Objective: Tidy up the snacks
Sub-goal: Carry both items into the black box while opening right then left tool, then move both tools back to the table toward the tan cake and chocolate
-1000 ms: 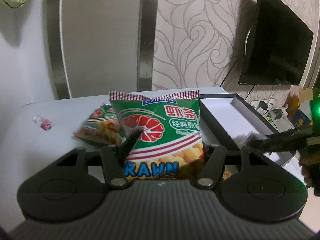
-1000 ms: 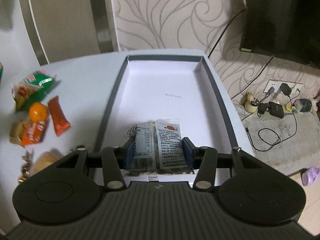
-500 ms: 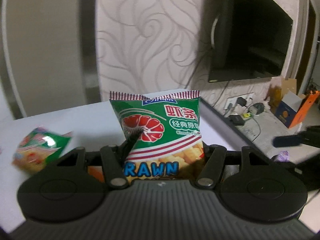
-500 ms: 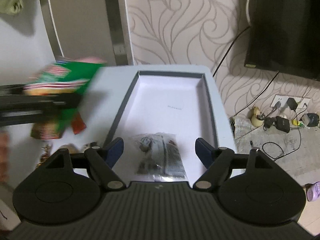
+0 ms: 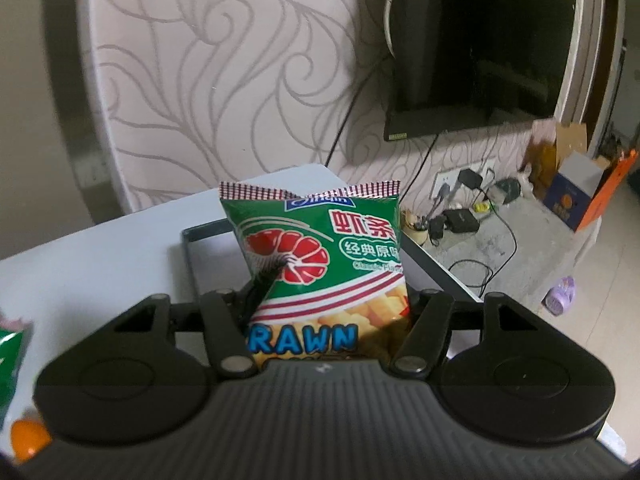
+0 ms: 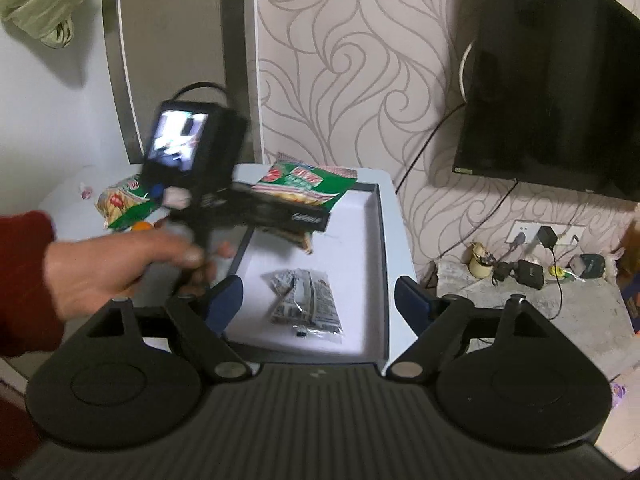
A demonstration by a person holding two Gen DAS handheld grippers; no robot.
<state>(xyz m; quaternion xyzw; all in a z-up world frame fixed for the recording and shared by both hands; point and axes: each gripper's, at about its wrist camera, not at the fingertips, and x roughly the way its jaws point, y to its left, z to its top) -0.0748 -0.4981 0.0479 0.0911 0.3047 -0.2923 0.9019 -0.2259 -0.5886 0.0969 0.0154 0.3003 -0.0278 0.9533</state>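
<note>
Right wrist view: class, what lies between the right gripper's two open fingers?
A clear packet lying loose in the tray, seen in the right wrist view.

Green snack bag [image 5: 324, 264], middle of left wrist view: big blue letters "RAWN" at bottom, red Chinese "虾条" upper right, white "经典原" below it. Small clear packet [image 6: 306, 300] print too tiny to read.

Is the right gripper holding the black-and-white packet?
No. The right gripper has its jaws wide and opening, and the black-and-white packet lies loose on the tray floor between them.
</note>
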